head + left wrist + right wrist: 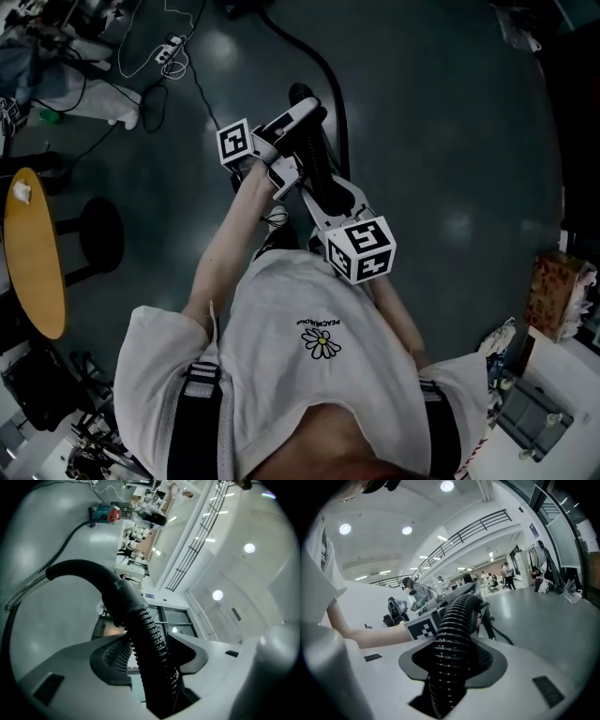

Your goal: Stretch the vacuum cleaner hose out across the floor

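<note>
The black vacuum hose (330,89) runs from the far floor toward me and rises to both grippers in front of my body. In the head view my left gripper (305,112) sits around its farther part. The left gripper view shows the ribbed hose (143,620) and its smooth cuff (117,585) lying between the jaws of the left gripper (152,644), which stand open with a gap on one side. My right gripper (305,178) is nearer my body. In its own view the right gripper (454,656) is shut on the ribbed hose (457,620), whose ribs fill the space between the pads.
A yellow round table (33,253) and a black stool (98,234) stand at the left. A power strip with white cables (169,52) lies at the far left. A cardboard box (558,291) sits at the right. A teal and red machine (105,513) rests far off on the floor.
</note>
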The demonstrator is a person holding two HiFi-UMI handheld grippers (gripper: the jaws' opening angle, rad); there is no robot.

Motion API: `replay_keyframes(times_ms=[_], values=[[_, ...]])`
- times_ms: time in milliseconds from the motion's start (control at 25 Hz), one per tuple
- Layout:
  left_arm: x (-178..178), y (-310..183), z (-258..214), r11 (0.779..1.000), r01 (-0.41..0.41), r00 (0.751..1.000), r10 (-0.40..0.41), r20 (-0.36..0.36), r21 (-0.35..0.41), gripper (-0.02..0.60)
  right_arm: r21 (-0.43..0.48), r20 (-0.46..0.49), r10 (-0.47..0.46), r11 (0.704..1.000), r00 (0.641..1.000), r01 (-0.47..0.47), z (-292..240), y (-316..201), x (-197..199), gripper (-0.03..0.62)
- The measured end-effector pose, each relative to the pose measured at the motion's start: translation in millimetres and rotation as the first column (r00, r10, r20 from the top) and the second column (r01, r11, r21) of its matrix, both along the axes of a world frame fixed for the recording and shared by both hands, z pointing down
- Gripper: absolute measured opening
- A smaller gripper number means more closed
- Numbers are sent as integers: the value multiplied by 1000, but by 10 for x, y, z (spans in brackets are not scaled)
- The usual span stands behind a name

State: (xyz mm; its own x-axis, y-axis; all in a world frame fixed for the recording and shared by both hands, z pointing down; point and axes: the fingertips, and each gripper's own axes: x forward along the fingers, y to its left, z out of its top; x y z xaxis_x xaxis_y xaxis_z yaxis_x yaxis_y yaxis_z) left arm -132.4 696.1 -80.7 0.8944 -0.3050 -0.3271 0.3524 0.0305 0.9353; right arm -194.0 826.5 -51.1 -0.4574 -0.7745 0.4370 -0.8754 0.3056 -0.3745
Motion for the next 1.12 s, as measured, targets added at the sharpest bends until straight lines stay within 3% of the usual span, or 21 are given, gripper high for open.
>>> replay_keyframes(times_ms=[80, 160, 280, 360, 400, 520, 560, 720, 840, 880, 920, 960, 1040, 1080, 1120], values=[[-143, -5, -233, 995, 53, 997, -48, -61, 89, 232, 2, 9, -54, 999, 998, 54, -9, 11, -33, 150], [-329, -19, -483, 975, 91, 993, -74, -88, 203, 228, 43, -19, -92, 995, 996, 93, -138, -9, -73, 150], [-677, -91, -894, 924, 133, 989, -104, -101, 357, 229, 183, -182, -79, 977, 980, 112, -533, -125, -151, 150], [-921, -139, -1212, 885, 171, 983, -124, -136, 432, 229, 283, -334, -35, 949, 942, 136, -796, -221, -284, 150], [-1055, -172, -1367, 864, 198, 978, -139, -157, 462, 229, 316, -358, -26, 937, 933, 148, -895, -270, -396, 150], [-1473, -374, -1665, 798, 253, 967, -192, -167, 547, 229, 319, -204, -86, 936, 975, 150, -1054, -463, -793, 155], [-1600, -452, -1700, 789, 261, 965, -207, -160, 556, 229, 309, -149, -112, 939, 983, 153, -1094, -513, -910, 160], [-2032, -614, -1733, 810, 314, 949, -261, -175, 495, 229, 335, 0, -209, 921, 978, 197, -1326, -458, -1274, 166], [-2173, -630, -1761, 821, 301, 953, -240, -185, 486, 229, 325, 154, -269, 923, 951, 208, -1380, -410, -1455, 166], [-2236, -622, -1772, 827, 304, 951, -232, -206, 473, 229, 316, 240, -283, 927, 929, 201, -1418, -374, -1520, 166], [-2354, -624, -1789, 837, 318, 942, -228, -246, 444, 229, 304, 359, -298, 933, 884, 191, -1472, -332, -1623, 166], [-2511, -629, -1815, 850, 337, 927, -224, -301, 404, 229, 287, 503, -310, 940, 807, 183, -1527, -295, -1757, 166], [-2768, -559, -1908, 871, 340, 902, -196, -385, 354, 229, 258, 741, -313, 950, 594, 178, -1576, -230, -2015, 166], [-2828, -452, -1983, 871, 321, 905, -164, -393, 373, 229, 254, 792, -313, 950, 524, 182, -1564, -183, -2105, 164], [-2868, -299, -2076, 859, 295, 914, -127, -385, 417, 229, 261, 803, -325, 945, 499, 197, -1544, -114, -2173, 164]])
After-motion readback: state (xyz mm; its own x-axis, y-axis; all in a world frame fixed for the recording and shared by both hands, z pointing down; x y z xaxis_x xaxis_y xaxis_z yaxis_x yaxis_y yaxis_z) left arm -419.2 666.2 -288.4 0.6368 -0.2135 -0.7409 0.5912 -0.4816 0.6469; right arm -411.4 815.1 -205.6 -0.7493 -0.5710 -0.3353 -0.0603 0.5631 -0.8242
